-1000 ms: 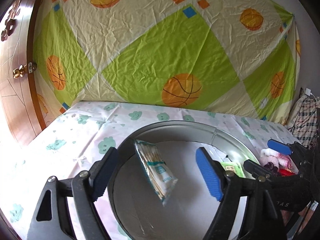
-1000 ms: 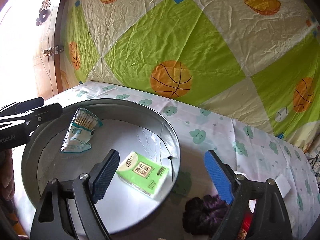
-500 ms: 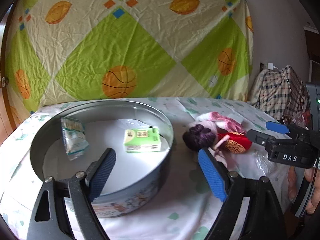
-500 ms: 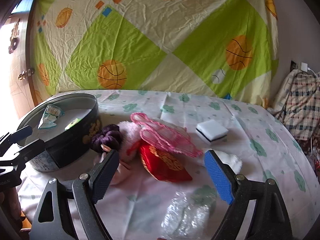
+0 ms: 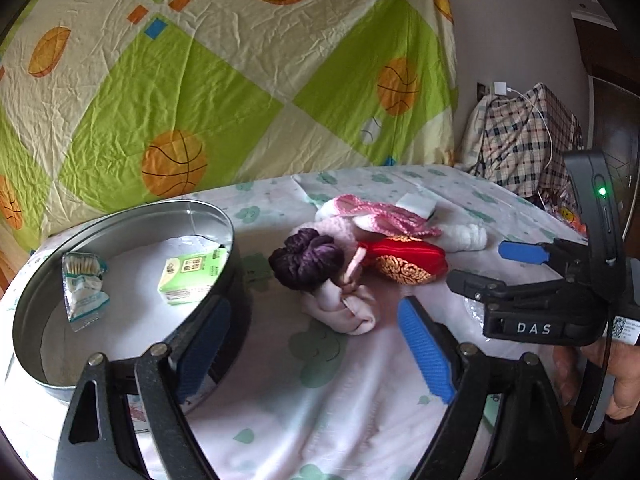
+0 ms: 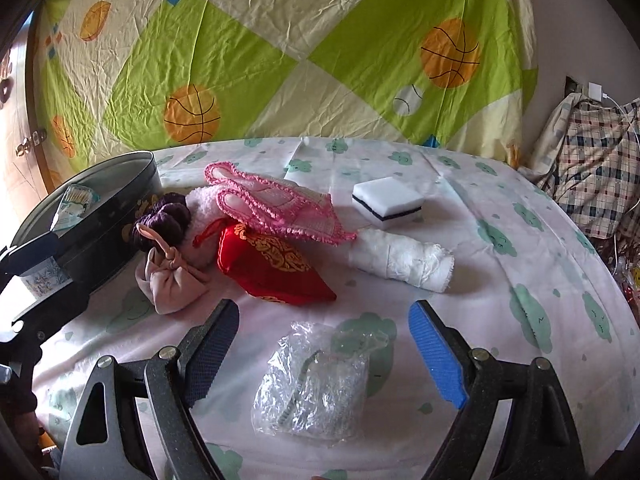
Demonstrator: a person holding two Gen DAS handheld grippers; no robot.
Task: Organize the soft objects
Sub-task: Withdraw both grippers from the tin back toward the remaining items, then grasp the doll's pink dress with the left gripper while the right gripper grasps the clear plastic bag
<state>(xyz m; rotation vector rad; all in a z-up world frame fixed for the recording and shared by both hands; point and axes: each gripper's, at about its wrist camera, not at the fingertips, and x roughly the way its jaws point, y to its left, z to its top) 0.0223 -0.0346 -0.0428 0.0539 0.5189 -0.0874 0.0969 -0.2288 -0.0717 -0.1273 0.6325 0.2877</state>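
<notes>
A round metal tin [image 5: 224, 216] holds a green tissue pack [image 5: 188, 276] and a cotton swab packet [image 5: 82, 284]. Beside it lies a pile: a purple scrunchie [image 5: 306, 258], a beige knotted cloth [image 6: 170, 280], a red embroidered pouch [image 6: 268, 266], pink-edged slippers [image 6: 276, 208], a rolled white cloth [image 6: 404, 260] and a white sponge [image 6: 388, 202]. A clear plastic bag [image 6: 316, 380] lies between my right gripper's fingers. My left gripper [image 5: 316, 356] is open and empty, in front of the tin and pile. My right gripper [image 6: 324, 360] is open above the bag.
The bed's sheet [image 6: 520, 280] has a green cloud print. A basketball-patterned sheet [image 6: 280, 40] hangs behind. A plaid bundle [image 6: 596, 176] sits at the right edge. A wooden door [image 6: 16, 120] is at the far left.
Both grippers pulled back from over the tin and swung right towards the pile. The cotton swab packet, hanging between the left fingers a second ago, now lies in the tin.
</notes>
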